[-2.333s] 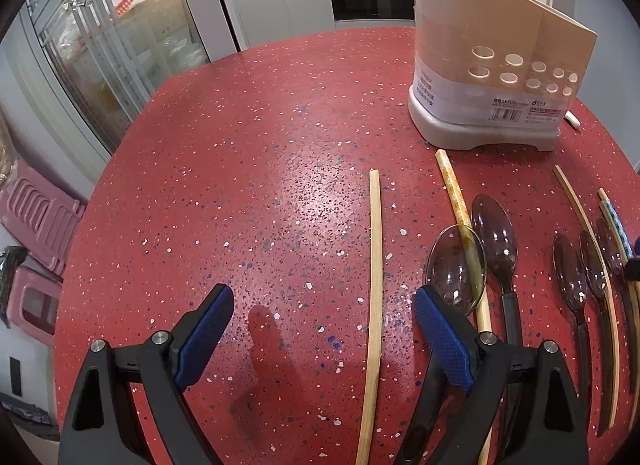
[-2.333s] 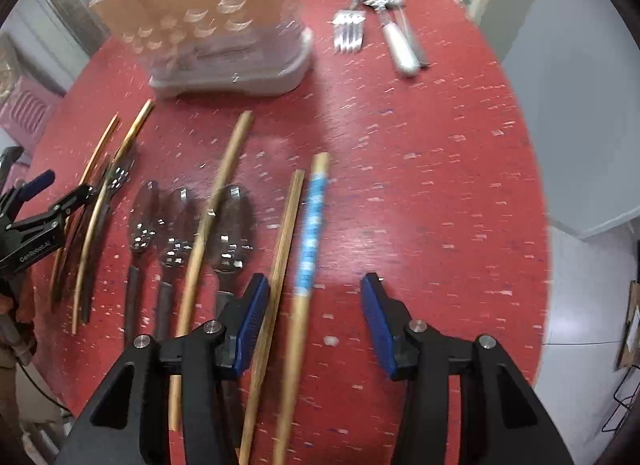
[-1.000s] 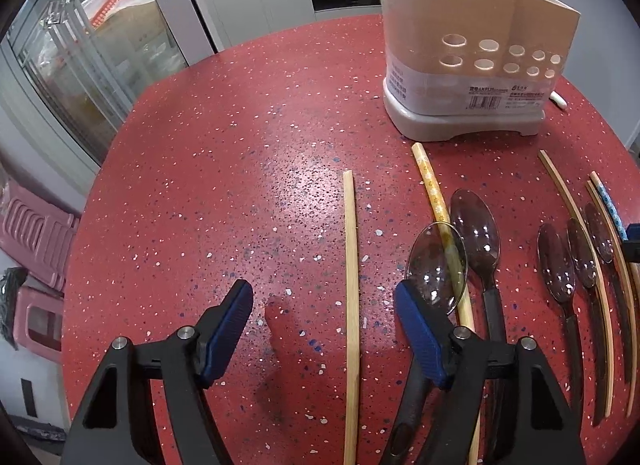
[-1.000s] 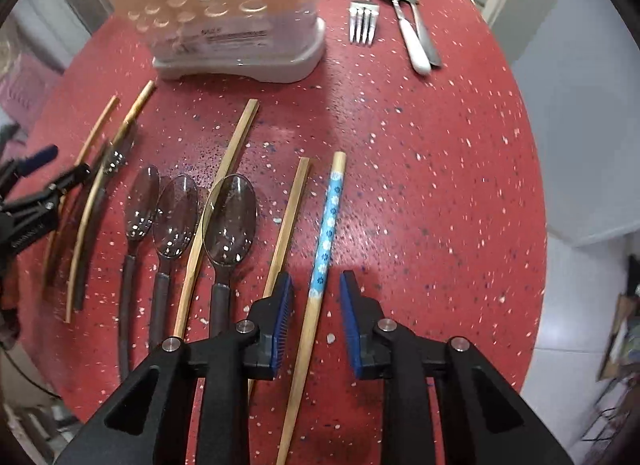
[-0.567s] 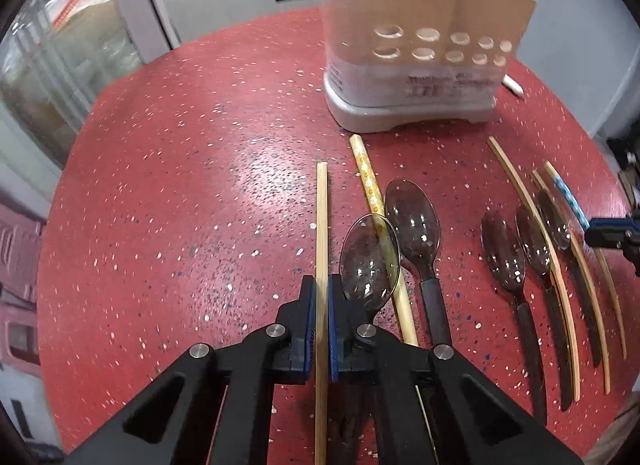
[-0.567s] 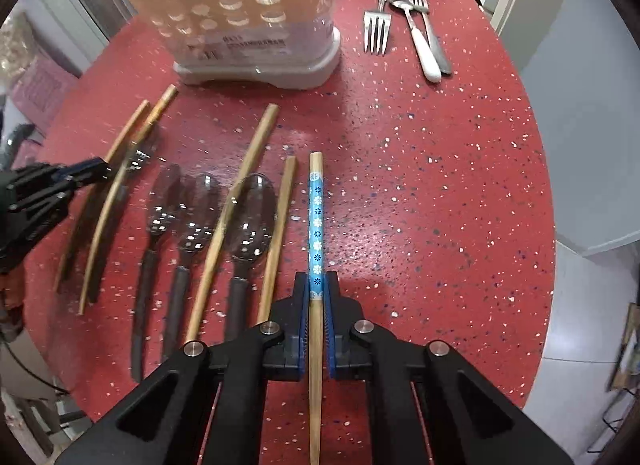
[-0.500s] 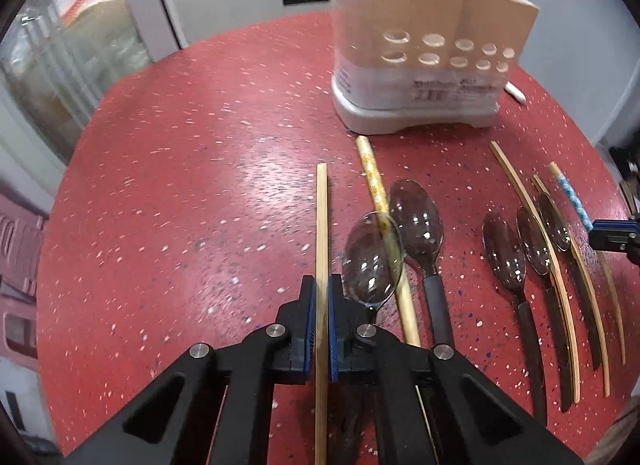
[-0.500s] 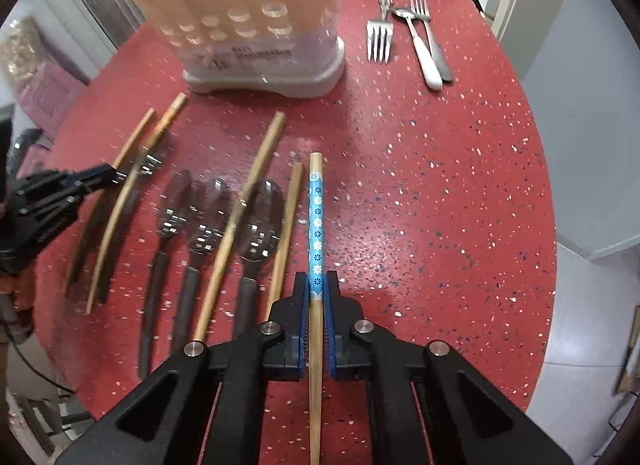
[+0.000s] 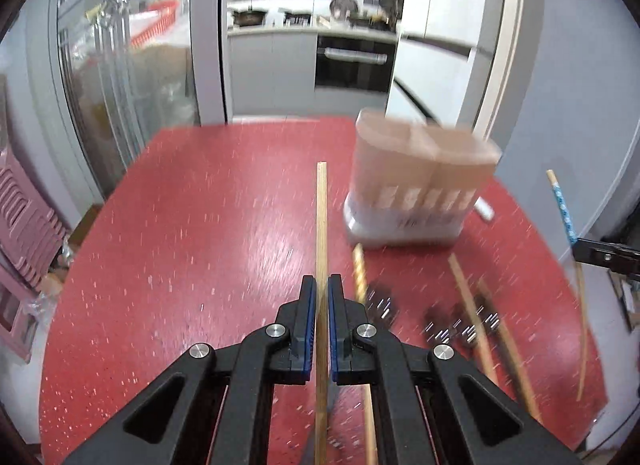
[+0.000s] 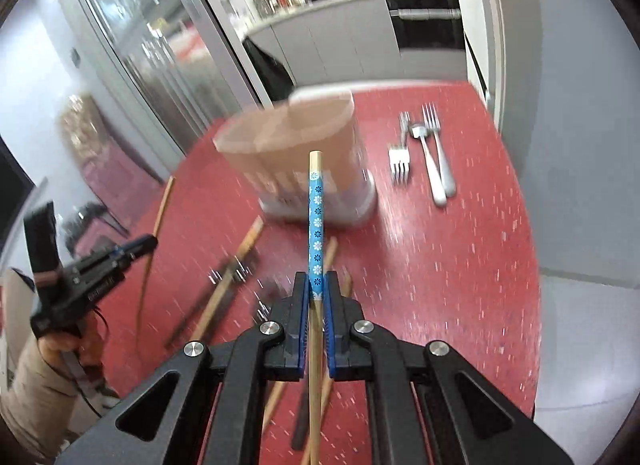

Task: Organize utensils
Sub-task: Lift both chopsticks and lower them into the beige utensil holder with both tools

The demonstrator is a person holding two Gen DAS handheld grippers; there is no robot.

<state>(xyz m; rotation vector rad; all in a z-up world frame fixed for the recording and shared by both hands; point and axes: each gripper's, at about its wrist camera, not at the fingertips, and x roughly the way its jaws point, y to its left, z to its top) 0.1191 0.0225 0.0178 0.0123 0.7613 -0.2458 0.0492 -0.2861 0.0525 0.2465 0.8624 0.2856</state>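
Left wrist view: the left gripper (image 9: 319,297) is squeezed tight on a plain wooden chopstick (image 9: 321,217), which sticks out ahead, up off the red table (image 9: 180,225)
Right wrist view: the right gripper (image 10: 316,289) is squeezed tight on a blue flowered chopstick (image 10: 317,217), also up in the air
Where the holder is: the beige utensil holder (image 10: 304,145) stands on the table ahead of both sticks, blurry, with its top open
What is left on the table: more chopsticks and dark spoons (image 9: 460,325) lie under the grippers, and forks (image 10: 434,153) lie to the right of the holder
How the sticks feel: I think they are light, stiff and thin, and a bit smooth, so they could turn or slip between the pads
Where to hold: each one is pinched near its middle, with a long end in front, which looks good for poking into the holder
Watch out: the long tips could bump the holder's rim, so aim them down into the open top slowly
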